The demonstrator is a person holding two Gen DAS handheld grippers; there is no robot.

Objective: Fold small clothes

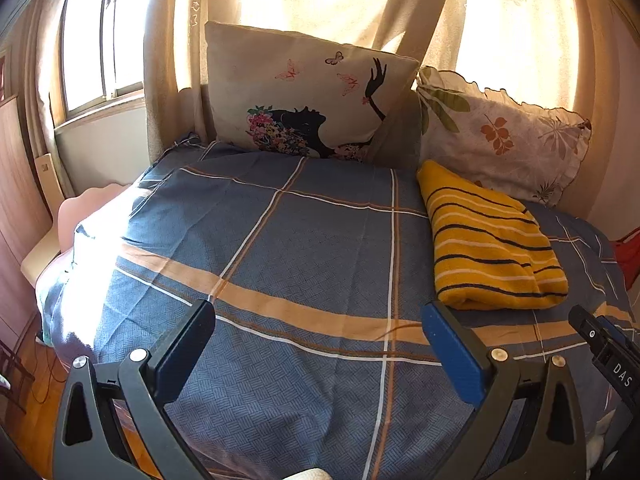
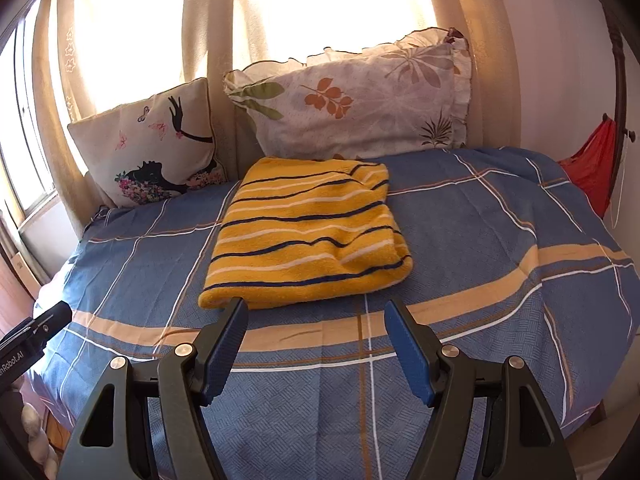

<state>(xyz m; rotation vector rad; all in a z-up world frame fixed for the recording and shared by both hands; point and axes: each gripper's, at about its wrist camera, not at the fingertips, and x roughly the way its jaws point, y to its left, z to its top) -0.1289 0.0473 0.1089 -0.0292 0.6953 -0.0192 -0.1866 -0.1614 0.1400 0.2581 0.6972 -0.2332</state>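
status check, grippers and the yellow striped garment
Left gripper and right gripper both open, empty. Yellow striped garment lies folded on the bedspread, just ahead of the right fingers. Nothing in the way.

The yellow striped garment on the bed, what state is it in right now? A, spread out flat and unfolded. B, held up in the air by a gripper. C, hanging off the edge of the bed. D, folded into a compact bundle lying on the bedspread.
D: the yellow striped garment lies folded in a thick bundle on the blue checked bedspread, in front of the pillows, with both grippers open and off it.
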